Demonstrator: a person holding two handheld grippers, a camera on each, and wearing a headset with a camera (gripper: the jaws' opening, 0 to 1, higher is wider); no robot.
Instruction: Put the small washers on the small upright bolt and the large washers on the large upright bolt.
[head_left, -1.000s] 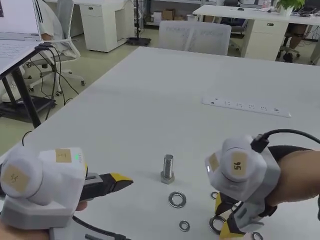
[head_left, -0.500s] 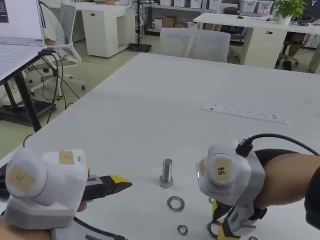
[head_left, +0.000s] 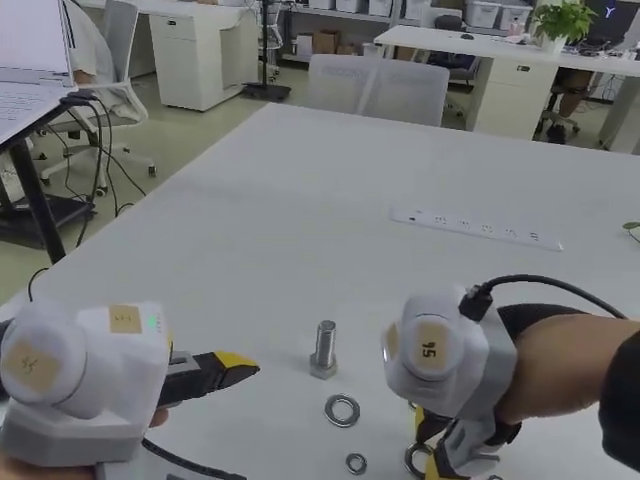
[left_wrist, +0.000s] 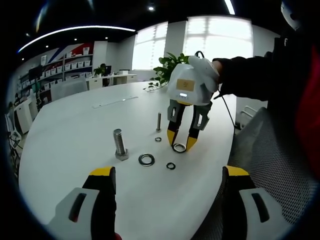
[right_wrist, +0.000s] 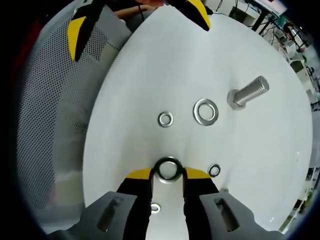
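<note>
Left gripper (left_wrist: 168, 172) spread and idle; right gripper (right_wrist: 168, 174) pinching a large washer (right_wrist: 167, 169)

At the near left corner of the white matte tabletop (head_left: 300, 200), the left gripper, white-bodied with yellow-tipped black jaws, is held with its jaws wide apart and nothing between them. To its right the large bolt (head_left: 324, 350), grey steel, is stood upright on its hex head. A second large washer (head_left: 342, 410) and a small washer (head_left: 355, 463) lie loose just nearer the front edge. The thin small bolt (left_wrist: 159, 121) is seen upright beyond, close to the right gripper. By the front edge, the right gripper's jaws are closed onto opposite sides of the flat silver steel ring's rim, and the ring lies on the surface.

Such a washer is judged light, rigid, thin and slick. It is best taken across the outer rim, and could be squeezed out sideways on the smooth top.

A white power strip (head_left: 475, 228) lies toward the far right edge. A grey chair (head_left: 375, 90) and a white desk (head_left: 200, 55) are seen beyond.
</note>
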